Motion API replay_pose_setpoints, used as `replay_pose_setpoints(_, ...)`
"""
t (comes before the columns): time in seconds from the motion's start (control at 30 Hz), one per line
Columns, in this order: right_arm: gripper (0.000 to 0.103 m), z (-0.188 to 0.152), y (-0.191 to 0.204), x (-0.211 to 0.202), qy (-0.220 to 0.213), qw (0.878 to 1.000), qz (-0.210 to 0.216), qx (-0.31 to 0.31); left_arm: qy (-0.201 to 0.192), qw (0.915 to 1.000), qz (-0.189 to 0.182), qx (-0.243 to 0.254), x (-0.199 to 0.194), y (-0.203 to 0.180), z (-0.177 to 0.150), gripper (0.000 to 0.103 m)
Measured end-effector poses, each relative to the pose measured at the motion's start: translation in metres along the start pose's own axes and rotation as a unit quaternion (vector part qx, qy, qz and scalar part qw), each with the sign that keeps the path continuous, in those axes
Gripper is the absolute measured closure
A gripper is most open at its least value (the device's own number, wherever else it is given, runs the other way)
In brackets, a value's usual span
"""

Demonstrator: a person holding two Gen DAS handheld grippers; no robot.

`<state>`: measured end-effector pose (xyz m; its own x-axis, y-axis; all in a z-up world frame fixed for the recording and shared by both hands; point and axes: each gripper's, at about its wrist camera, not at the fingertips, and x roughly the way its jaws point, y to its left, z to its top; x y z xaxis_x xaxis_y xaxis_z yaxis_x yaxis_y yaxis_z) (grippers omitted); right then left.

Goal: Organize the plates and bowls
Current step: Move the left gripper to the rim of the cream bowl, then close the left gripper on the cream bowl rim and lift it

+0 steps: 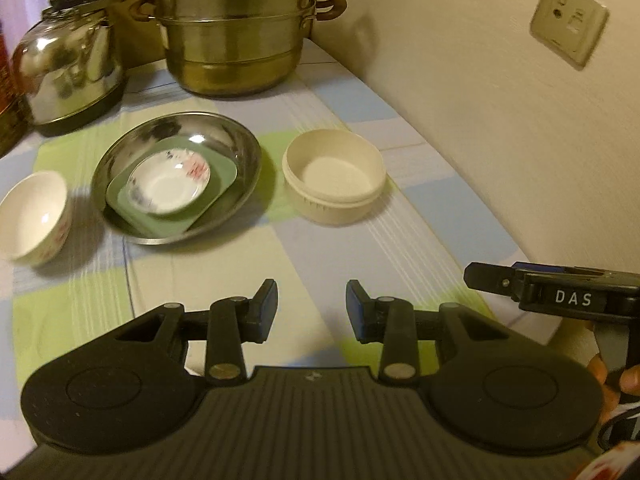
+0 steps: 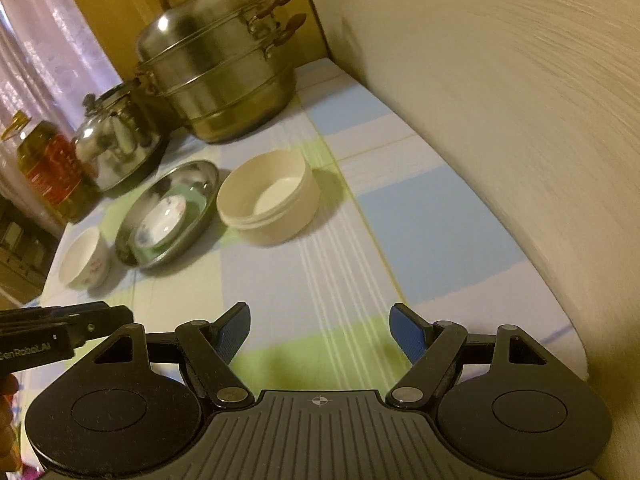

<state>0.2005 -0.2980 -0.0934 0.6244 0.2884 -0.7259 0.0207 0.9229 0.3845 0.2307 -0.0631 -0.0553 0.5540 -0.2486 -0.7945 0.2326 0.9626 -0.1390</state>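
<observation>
**Plates nested, two bowls left apart**

Plates are seen stacked in the left wrist view, left of centre: a small floral saucer [image 1: 168, 182] rests on a green square plate [image 1: 176, 200], which lies inside a steel dish [image 1: 236, 148]. That part of the sorting is judged done. A white rice bowl [image 1: 34, 216] stands alone at the left edge, and a cream round bowl [image 1: 334, 176] stands just right of the dish, neither one nested. The left gripper [image 1: 312, 306] is held at the lower centre, its jaws partly parted with nothing between them, well short of all the dishes. The right gripper [image 1: 560, 292] is glimpsed at the right edge.

In the right wrist view, the right gripper [image 2: 320, 334] is seen at the bottom, spread wide and empty. The cream round bowl [image 2: 268, 196] lies above it at centre, nearest of the dishes yet clearly apart. The steel dish [image 2: 208, 176] and rice bowl [image 2: 84, 260] are set further left.
</observation>
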Motion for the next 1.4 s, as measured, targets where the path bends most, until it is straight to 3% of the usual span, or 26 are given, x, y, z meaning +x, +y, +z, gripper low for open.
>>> replay_pose_setpoints(0.3,0.027,0.039,0.006,0.046,-0.003,1.0,-0.018,0.018,0.007,0.9999,-0.012,0.002,0.047,0.014,0.042,0.069)
replay_pose_setpoints(0.83,0.051,0.083,0.018,0.114,-0.02,0.999,-0.039,0.032,0.016,0.9992,-0.012,-0.034,0.116,0.029,0.091,0.07)
replay_pose_setpoints(1.13,0.066,0.091,0.02,0.141,-0.009,0.999,-0.044,0.03,0.036,0.999,-0.009,-0.026,0.142,0.029,0.1,0.07)
replay_pose_setpoints(1.4,0.078,0.094,0.021,0.15,-0.001,0.999,-0.047,0.024,0.051,0.9983,-0.008,-0.027,0.156,0.03,0.098,0.08)
